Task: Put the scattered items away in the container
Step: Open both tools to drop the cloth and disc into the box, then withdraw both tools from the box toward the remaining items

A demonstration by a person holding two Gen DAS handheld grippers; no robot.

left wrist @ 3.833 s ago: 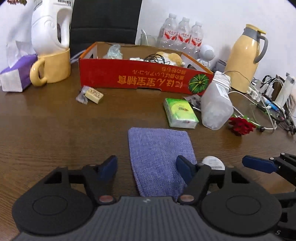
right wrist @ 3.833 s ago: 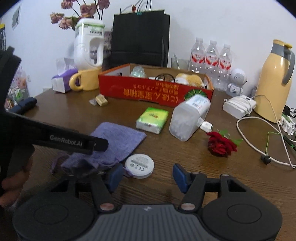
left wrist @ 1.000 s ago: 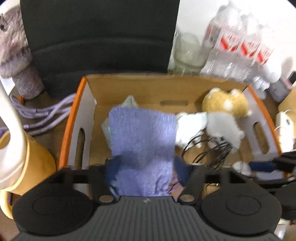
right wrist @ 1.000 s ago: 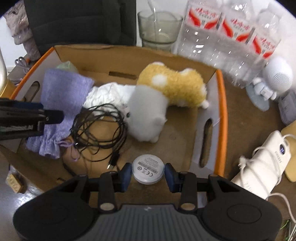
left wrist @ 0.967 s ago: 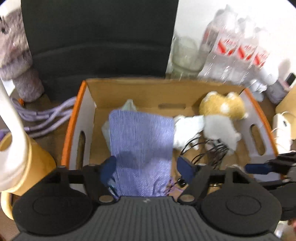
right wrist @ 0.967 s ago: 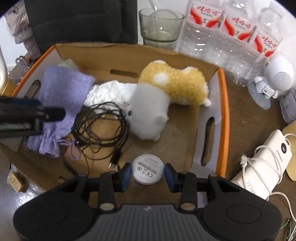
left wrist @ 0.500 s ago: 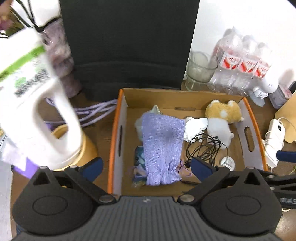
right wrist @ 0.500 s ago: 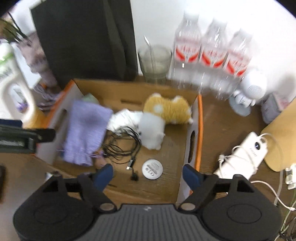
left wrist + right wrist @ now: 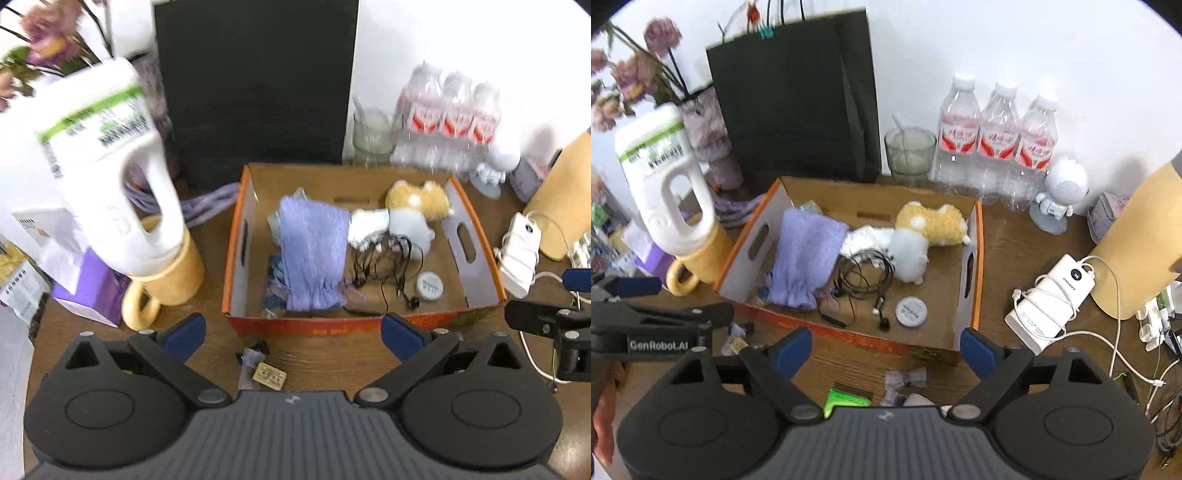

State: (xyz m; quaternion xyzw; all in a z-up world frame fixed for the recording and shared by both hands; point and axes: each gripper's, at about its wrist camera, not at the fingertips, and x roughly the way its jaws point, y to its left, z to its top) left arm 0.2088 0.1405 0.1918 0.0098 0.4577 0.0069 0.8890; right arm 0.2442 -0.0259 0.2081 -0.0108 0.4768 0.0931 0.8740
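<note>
The red cardboard box point(image 9: 476, 240) point(image 9: 975, 236) stands on the wooden table. Inside lie a purple cloth pouch point(image 9: 314, 254) point(image 9: 805, 254), a round white disc point(image 9: 429, 286) point(image 9: 911, 312), black earphones point(image 9: 384, 262) point(image 9: 864, 277) and a yellow-white plush toy point(image 9: 417, 206) point(image 9: 923, 232). My left gripper point(image 9: 293, 334) is open and empty, above the table in front of the box. My right gripper point(image 9: 886, 350) is open and empty, in front of the box's near wall. A small wrapped candy point(image 9: 267, 374) point(image 9: 738, 345) lies on the table before the box.
A white detergent jug point(image 9: 92, 177) point(image 9: 665, 184) sits in a yellow mug point(image 9: 166, 280) left of the box. A black bag point(image 9: 798, 96), a glass point(image 9: 910, 155) and water bottles point(image 9: 995, 144) stand behind. A power bank point(image 9: 1052, 299) with cables lies right. A green packet point(image 9: 846, 400) lies near.
Both grippers have let go, the left of the pouch and the right of the disc, which now lie in the box. Both have pulled back and up from the box, wide open.
</note>
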